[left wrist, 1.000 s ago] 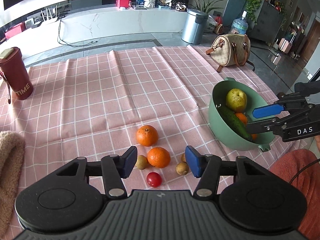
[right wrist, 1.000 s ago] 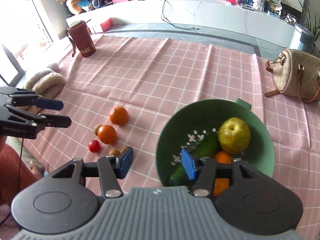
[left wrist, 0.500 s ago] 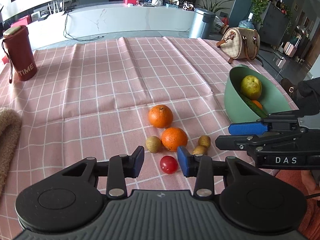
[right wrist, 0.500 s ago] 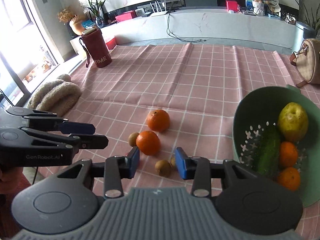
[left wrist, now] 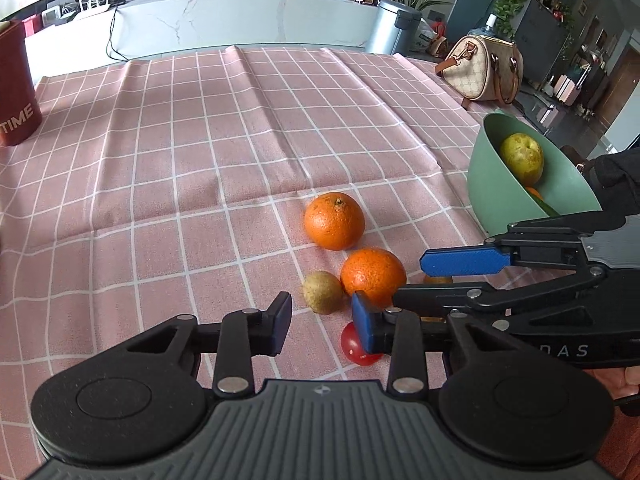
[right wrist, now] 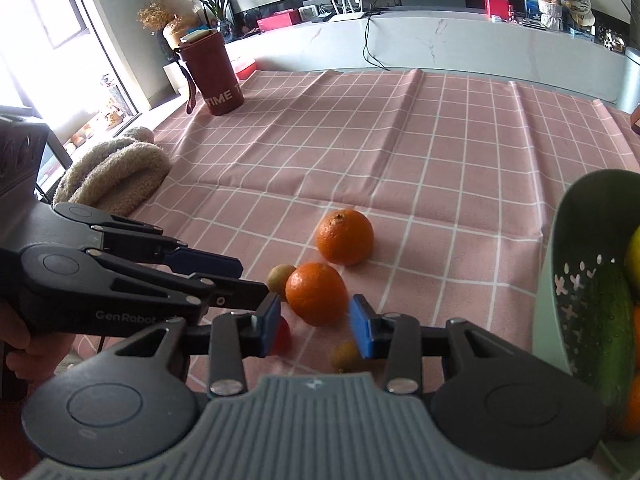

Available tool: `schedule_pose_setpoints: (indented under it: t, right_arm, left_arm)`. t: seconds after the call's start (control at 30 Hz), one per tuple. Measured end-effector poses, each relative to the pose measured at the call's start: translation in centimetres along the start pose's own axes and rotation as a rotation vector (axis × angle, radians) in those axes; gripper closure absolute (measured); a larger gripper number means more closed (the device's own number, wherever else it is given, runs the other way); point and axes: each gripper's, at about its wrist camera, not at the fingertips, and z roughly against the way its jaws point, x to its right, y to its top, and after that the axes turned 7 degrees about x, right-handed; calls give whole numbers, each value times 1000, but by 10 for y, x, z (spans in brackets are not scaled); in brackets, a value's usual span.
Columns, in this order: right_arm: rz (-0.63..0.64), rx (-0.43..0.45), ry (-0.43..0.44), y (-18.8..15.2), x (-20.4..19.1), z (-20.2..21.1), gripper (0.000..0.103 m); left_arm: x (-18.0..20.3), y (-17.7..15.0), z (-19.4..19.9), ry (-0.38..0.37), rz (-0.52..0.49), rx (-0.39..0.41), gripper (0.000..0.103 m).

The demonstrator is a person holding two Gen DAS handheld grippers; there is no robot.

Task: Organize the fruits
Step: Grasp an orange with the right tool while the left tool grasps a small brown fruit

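Observation:
Two oranges lie on the pink checked cloth: a far one (left wrist: pixel 334 220) (right wrist: pixel 345 236) and a near one (left wrist: pixel 373 273) (right wrist: pixel 316 299). Beside them are a brownish kiwi (left wrist: pixel 322 292) (right wrist: pixel 280 276), a red tomato (left wrist: pixel 358 346) (right wrist: pixel 281 336) and another small brown fruit (right wrist: pixel 345 356). My left gripper (left wrist: pixel 322 322) is open, low over the kiwi and tomato. My right gripper (right wrist: pixel 314 326) is open, its jaws on either side of the near orange without touching it. The green bowl (left wrist: pixel 496 200) (right wrist: pixel 560 280) holds a pear (left wrist: pixel 521 158), a cucumber (right wrist: pixel 600 336) and oranges.
A dark red "TIME" flask (right wrist: pixel 212 76) (left wrist: pixel 14 92) stands at the far left of the table. A beige fuzzy cloth (right wrist: pixel 116 172) lies at the left edge. A patterned handbag (left wrist: pixel 482 68) sits at the far right corner. The two grippers are very close together.
Both grippers have moved forward and down to the fruit cluster. The right gripper left the bowl and now frames the near orange. The left gripper's jaws have narrowed a little.

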Motion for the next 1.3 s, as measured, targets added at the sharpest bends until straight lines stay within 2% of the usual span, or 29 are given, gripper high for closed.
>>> schedule_pose_setpoints:
  t: [0.3,0.47,0.53,0.77,0.87,1.0,1.13,1.2,1.3]
  right_arm:
    - [-14,-29,21,0,6,-22,66]
    - [-21,-32,4,0,11,-29,64]
    - [-32,-39,-11,0,14,-32,69]
    - [-58,-25,-28,0,19,-27,70]
    - [-81,-25,-46,1,23,-28,70]
    - [-142,-21,-24,1,32,-29,68]
    - [-178,-10,-9,1,38,-29,68]
    - [-180,-5,-5,1,38,-30,67]
    - [-173,1,-4,2,36,-32,67]
  left_arm:
    - [-13,0,-8,-36,73,-22,65]
    - [-12,-1,-14,-19,56,-35,65]
    - [-10,-1,-14,-15,45,-31,65]
    - [3,-1,-20,-4,-22,-10,65]
    - [3,1,-23,-8,-10,-2,65]
    - [2,4,-33,-15,-1,-9,65]
    - [4,4,-35,-15,-17,-5,70]
    - [4,3,-35,-18,-20,-1,76]
    - [3,3,-35,-18,-12,5,77]
